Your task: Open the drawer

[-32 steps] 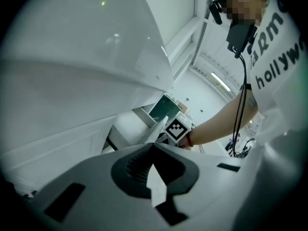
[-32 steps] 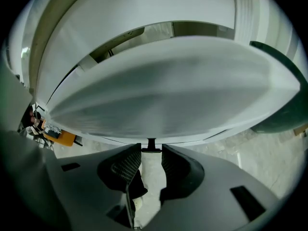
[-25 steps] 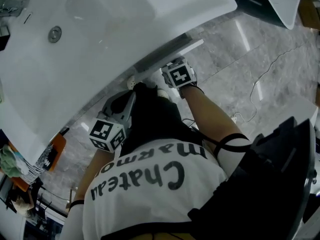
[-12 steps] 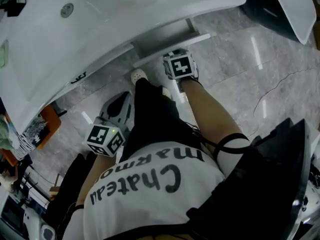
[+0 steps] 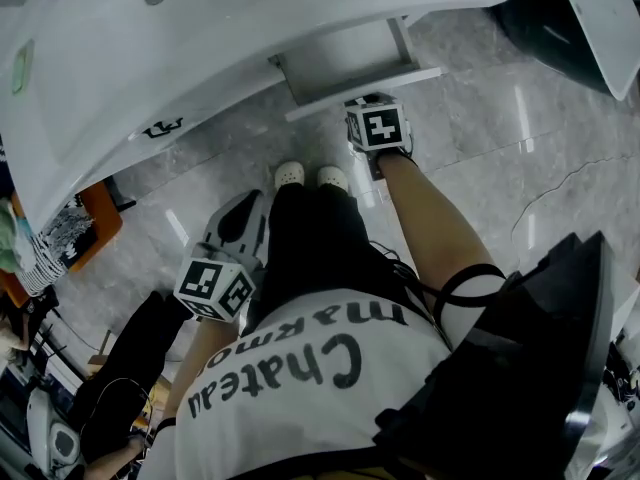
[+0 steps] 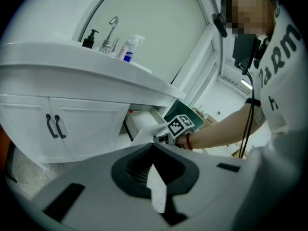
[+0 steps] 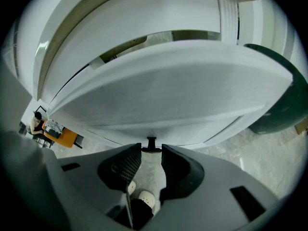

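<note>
The right gripper (image 7: pixel 151 148) pinches the small black handle (image 7: pixel 151 141), one jaw on either side of its bar. The handle sits low on the drawer's (image 7: pixel 163 95) white front, and the drawer hangs partly out from under the sink counter (image 5: pixel 200 58). To finish well, I would pull straight back along the drawer's run. Keep the pinch steady and the wrist from twisting, since so small a handle could slip out sideways. The person's shoes (image 5: pixel 310 176) stand just below the drawer (so a step back may be needed). The left gripper (image 6: pixel 153 174) has its jaws pressed nearly together with nothing in them, and it hangs well apart from the cabinet beside the person's leg.

A second ago only a sliver of the drawer showed. Now its open box is plain in the head view, and the left gripper has drawn away from the cabinet.
</note>
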